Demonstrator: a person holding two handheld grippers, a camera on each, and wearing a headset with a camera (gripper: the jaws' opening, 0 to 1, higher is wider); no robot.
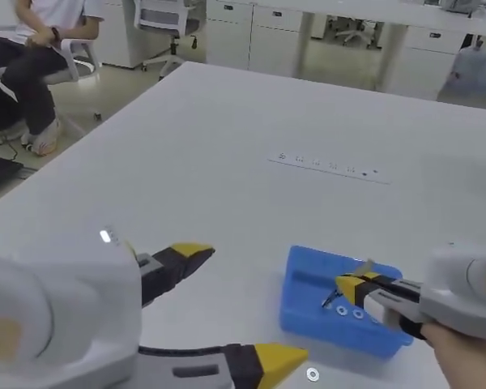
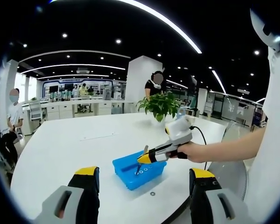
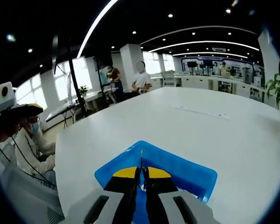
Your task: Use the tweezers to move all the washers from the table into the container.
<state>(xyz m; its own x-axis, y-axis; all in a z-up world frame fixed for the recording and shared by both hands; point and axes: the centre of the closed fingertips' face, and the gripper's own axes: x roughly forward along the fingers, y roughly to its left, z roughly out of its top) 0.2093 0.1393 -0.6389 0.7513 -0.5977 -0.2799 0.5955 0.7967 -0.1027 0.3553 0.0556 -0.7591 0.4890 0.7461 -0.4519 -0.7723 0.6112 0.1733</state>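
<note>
A blue container [image 1: 304, 279] stands on the white table near its front edge. Two washers [image 1: 350, 312] lie inside it. My right gripper [image 1: 350, 285] is shut on thin metal tweezers [image 1: 330, 298], whose tips point down into the container. In the right gripper view the tweezers [image 3: 141, 161] stick out between the closed jaws over the container [image 3: 182, 170]. One washer [image 1: 312, 374] lies on the table in front of the container, also seen as the washer [image 2: 152, 193]. My left gripper [image 1: 243, 304] hangs open and empty left of the container [image 2: 126, 165].
A row of flush sockets [image 1: 328, 166] sits in the table [image 1: 227, 146] beyond the container. A seated person [image 1: 32, 49] and office chairs are at the far left. A potted plant [image 2: 161, 105] stands on the table's far side.
</note>
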